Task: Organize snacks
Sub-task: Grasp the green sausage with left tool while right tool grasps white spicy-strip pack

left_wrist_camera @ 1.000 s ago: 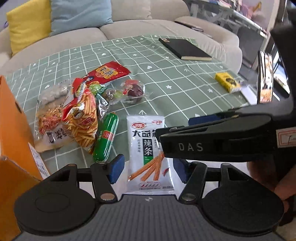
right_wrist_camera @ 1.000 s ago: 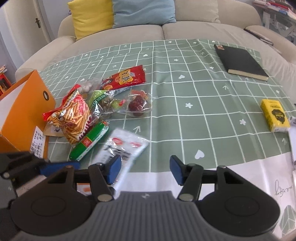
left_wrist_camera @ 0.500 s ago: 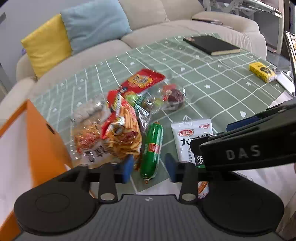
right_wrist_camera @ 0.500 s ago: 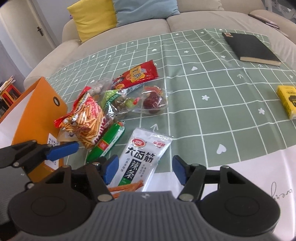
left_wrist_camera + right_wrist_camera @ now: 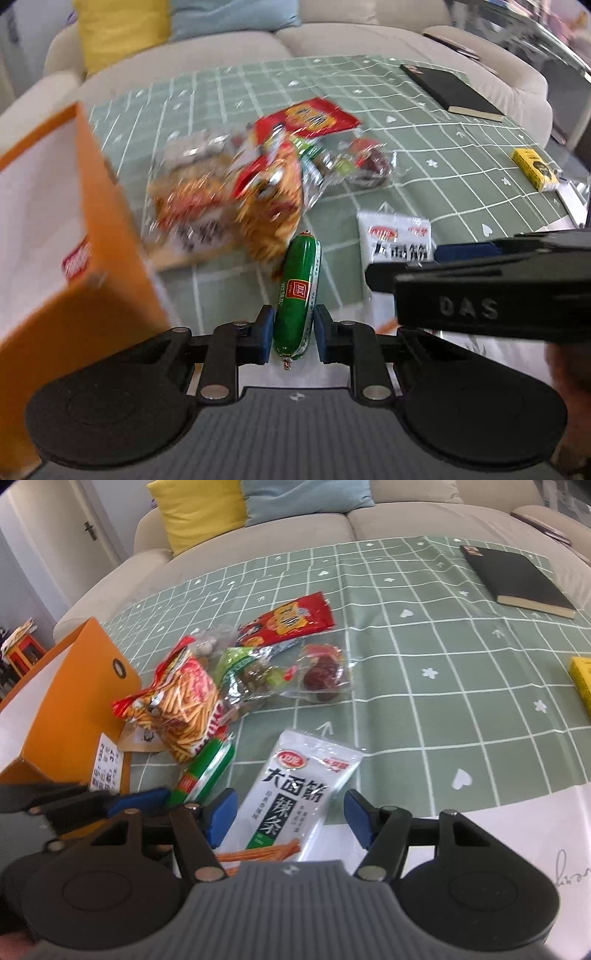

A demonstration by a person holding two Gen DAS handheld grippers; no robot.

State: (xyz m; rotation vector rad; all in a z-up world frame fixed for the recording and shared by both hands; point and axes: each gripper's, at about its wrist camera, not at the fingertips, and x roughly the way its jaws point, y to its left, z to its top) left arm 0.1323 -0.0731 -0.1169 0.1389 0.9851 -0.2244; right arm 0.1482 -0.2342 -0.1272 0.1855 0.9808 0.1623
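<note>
My left gripper (image 5: 293, 338) is shut on the near end of a green sausage (image 5: 298, 291), which also shows in the right wrist view (image 5: 205, 771). My right gripper (image 5: 290, 818) is open, its fingers on either side of a white spicy-strip packet (image 5: 295, 794) lying on the table; this packet also shows in the left wrist view (image 5: 397, 236). Behind lie a stick-snack bag (image 5: 181, 709), a red packet (image 5: 288, 622), a green candy bag (image 5: 251, 672) and a clear bag of dates (image 5: 323, 672). An orange box (image 5: 62, 698) stands at the left.
A black notebook (image 5: 517, 579) lies at the far right of the green grid tablecloth (image 5: 424, 635). A yellow pack (image 5: 581, 679) sits at the right edge. A sofa with a yellow cushion (image 5: 195, 509) and a blue one runs behind the table.
My left gripper has swung left from the white packet to the green sausage and closed on it. My right gripper has moved in over the white packet and stays open.
</note>
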